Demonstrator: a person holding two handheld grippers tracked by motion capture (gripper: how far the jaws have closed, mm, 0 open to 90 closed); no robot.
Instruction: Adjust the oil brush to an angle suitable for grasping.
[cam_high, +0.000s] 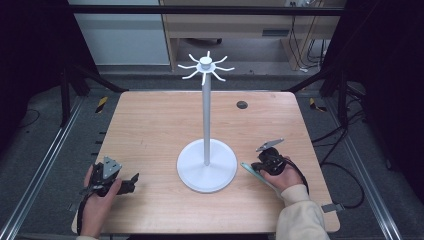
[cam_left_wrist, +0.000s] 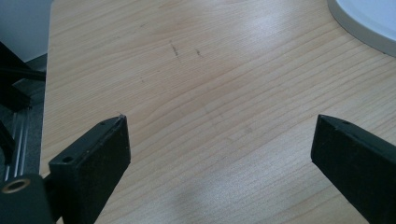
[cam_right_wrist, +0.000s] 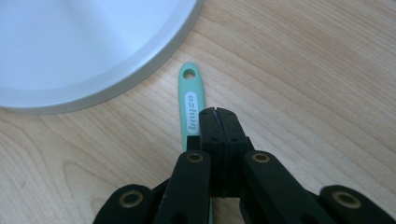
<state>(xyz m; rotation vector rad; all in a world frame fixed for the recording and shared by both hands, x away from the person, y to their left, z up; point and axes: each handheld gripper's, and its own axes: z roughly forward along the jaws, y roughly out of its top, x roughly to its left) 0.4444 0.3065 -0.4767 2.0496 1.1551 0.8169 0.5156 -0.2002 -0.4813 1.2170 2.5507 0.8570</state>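
Black jaws of the right gripper (cam_right_wrist: 218, 112) stand pressed together with no gap, above or on a mint-green handle (cam_right_wrist: 191, 100); whether they pinch it or merely rest over it cannot be told. That handle lies flat on the table (cam_high: 150, 130), at about 4 o'clock from the stand (cam_high: 206, 165), its tip just beside the round white base but apart from it. It is slim and flat, with a hanging hole at the tip and a white label below it, and looks like light, stiff plastic or silicone-coated, so it should lift easily but could pivot or slip in a narrow pinch. The rest of the tool is hidden under the gripper and hand, so its working end stays unknown. A good hold, I judge, is across the flat faces of the handle, below the label, leaving the hole free for one of the hooks at the top of the stand. At 8 o'clock from the base, the left gripper (cam_left_wrist: 219, 135) rests with its jaws wide apart and only bare wood between them.
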